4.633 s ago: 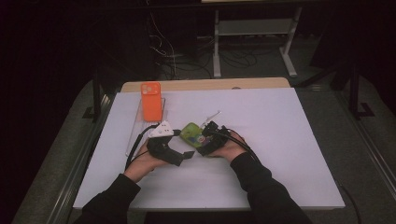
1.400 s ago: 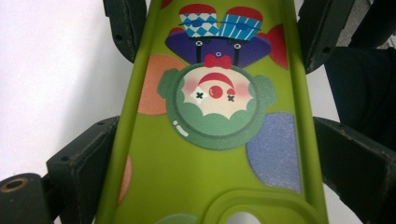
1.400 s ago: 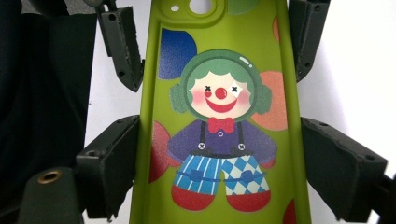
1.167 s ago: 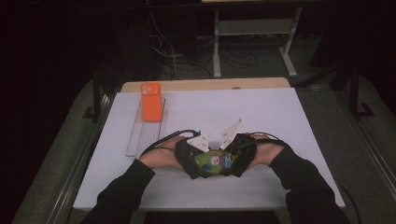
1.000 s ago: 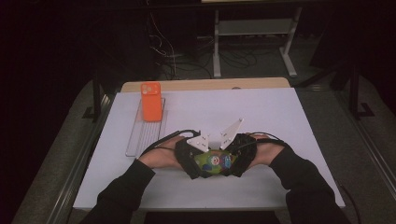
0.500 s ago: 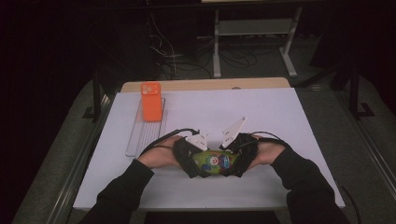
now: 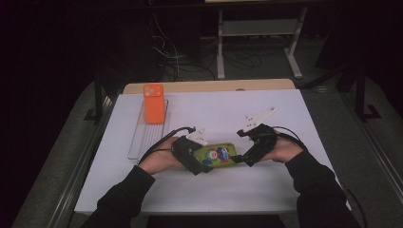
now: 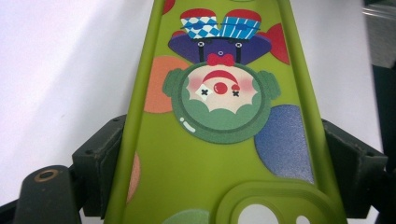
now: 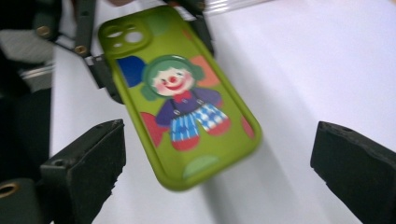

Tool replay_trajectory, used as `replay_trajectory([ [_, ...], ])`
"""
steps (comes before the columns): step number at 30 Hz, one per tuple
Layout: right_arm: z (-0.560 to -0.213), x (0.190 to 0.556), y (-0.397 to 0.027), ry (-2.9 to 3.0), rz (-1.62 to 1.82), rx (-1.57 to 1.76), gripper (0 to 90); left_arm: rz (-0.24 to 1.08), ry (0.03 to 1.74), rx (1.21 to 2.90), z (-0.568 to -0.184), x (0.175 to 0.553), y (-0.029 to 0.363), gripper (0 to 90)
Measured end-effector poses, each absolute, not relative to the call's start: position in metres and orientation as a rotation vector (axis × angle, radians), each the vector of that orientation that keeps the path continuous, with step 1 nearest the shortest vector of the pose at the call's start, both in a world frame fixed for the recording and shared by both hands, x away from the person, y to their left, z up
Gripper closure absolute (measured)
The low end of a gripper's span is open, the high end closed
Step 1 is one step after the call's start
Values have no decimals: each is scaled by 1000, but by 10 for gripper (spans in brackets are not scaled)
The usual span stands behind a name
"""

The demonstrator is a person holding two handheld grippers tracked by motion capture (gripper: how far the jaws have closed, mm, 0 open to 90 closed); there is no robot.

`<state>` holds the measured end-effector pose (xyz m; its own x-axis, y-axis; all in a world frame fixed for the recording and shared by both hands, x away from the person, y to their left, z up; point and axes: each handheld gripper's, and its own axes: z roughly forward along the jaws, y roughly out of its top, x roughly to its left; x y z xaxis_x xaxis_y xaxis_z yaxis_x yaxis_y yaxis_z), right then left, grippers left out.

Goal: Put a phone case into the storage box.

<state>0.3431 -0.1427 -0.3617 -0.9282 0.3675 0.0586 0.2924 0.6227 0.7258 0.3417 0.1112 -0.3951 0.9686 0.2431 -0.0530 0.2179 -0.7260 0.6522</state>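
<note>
A green phone case [image 7: 218, 154] with a clown picture hangs low over the white table [image 7: 228, 109]. My left gripper [image 7: 202, 161] is shut on its camera-hole end. In the left gripper view both jaws press the side rims of the case [image 8: 219, 154], so the left gripper [image 8: 224, 163] holds it. My right gripper [image 7: 240, 157] stands at the case's other end, open. Its jaws have just been opening. In the right gripper view the case [image 9: 177, 98] reaches between the jaws of the right gripper [image 9: 219, 140] with wide gaps on both sides.
An orange phone [image 7: 153, 103] stands upright at the far end of a clear rack [image 7: 142, 137] on the left of the table. A wooden strip [image 7: 209, 86] runs along the far edge. Dark floor with cables lies beyond.
The right gripper's jaws have spread and let go of the case. That hand has drawn back to the right. The left gripper still holds the case in about the same place.
</note>
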Motion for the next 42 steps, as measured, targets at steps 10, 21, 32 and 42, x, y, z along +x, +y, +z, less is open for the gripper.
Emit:
replay_trajectory([
  [10, -380, 343, -161, 2596, 1183, 909, 27, 176, 508, 2396, -397, 346, 108, 150],
  [21, -407, 332, -147, 2435, 1175, 1053, 14, 217, 639, 2372, -396, 352, 114, 150],
  [32, -428, 326, -131, 2390, 1200, 1075, 15, 212, 667, 2347, -398, 352, 114, 150],
  [42, -428, 322, -126, 2377, 1158, 999, 16, 207, 675, 2340, -398, 352, 114, 150],
])
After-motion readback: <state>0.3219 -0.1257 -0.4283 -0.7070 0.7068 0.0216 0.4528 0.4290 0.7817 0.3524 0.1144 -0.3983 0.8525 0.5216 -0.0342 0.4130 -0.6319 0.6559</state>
